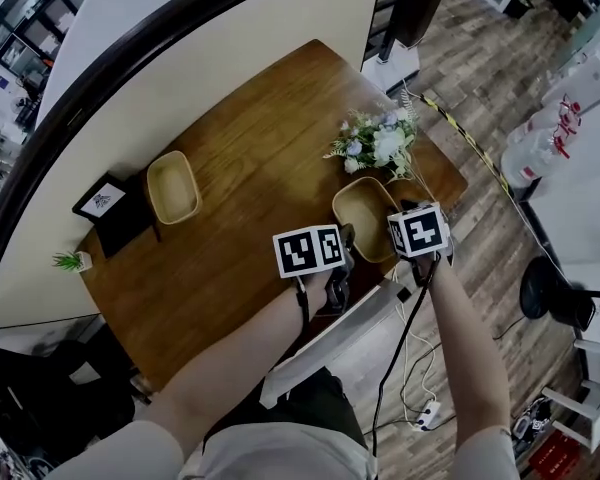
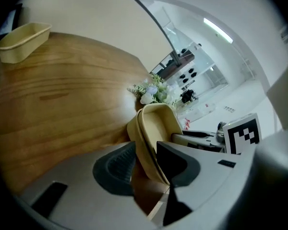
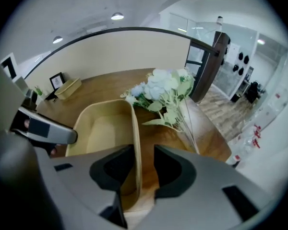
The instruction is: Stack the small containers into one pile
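Here the near container lies mouth-up, long axis toward the flowers.

Brown wood table, rounded corners, 5 items on top.
Left half: empty tan container, oblong, upright, well apart from the rest of the tan ware. Next to it, toward the table's back edge: black frame w/ white card. Left corner: sm. green plant in a white pot. Right half: white/blue flower bunch near the right edge. 2nd tan container sits just in front of the flowers, close to the near edge, also empty. It looks flat on the wood, but can't tell for sure. Table's back edge runs along a curved cream wall.
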### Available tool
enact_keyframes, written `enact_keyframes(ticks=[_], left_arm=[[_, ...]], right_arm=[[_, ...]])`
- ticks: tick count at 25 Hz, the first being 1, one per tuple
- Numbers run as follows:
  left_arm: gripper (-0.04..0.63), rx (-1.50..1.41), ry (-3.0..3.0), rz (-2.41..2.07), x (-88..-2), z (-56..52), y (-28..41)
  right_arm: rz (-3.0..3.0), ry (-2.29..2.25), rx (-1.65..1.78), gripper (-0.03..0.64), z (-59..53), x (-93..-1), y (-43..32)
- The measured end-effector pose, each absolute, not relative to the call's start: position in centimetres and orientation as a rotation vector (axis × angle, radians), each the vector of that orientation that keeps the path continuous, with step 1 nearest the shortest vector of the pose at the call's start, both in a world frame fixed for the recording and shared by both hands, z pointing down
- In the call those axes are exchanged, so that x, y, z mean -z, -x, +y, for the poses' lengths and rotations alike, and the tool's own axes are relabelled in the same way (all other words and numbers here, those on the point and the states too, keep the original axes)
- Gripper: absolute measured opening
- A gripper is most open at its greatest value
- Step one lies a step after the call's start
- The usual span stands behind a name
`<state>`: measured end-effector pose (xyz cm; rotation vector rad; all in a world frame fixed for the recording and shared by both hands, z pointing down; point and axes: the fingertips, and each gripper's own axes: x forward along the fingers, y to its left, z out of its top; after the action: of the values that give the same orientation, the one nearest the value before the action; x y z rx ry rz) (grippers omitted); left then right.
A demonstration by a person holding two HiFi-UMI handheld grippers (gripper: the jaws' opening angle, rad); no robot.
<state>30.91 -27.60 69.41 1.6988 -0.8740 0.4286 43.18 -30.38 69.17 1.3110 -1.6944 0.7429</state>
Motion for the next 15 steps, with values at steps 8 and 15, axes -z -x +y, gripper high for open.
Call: enact_keyframes(ticks=[8, 15], left_arm=[[0.252, -0.454, -1.717, -0.865, -71.0, -28.1, -30.2], [0.281, -0.472, -1.793, -0.804, -70.4, -27.8, -30.1]], right_arm=[[-1.713, -1.318, -0.849, 0.141, -30.3, -71.4, -43.1], [-1.741, -1.367, -0.851, 0.172, -30.3, -70.6, -43.2]])
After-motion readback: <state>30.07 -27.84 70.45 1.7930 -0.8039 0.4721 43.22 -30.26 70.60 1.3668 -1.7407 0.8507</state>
